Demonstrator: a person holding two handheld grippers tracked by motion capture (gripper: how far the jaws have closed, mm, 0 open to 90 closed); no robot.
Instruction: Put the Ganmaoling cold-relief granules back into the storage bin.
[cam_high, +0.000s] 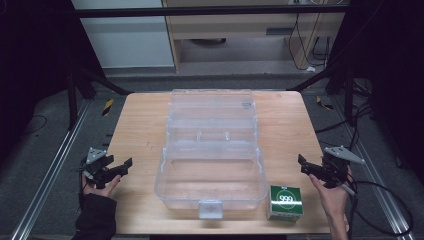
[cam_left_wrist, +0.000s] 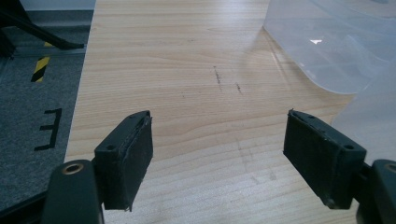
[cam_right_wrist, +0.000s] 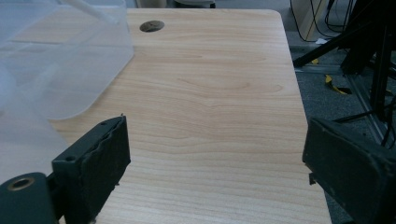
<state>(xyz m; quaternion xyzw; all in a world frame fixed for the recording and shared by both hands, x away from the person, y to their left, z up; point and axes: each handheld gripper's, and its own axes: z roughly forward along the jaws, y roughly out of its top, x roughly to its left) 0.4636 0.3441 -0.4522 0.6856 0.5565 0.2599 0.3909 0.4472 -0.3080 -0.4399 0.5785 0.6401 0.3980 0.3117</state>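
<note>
Flanking clear box (cam_high: 212, 165), hand-held grippers level

White "999" in a ring on the green box (cam_high: 285, 201), black "E"-shaped mark on the grey floor (cam_left_wrist: 49, 129)

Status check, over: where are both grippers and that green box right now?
Left gripper open, empty, left of clear case. Right gripper open, empty, above green box. Box on table, untouched; path clear.
</note>
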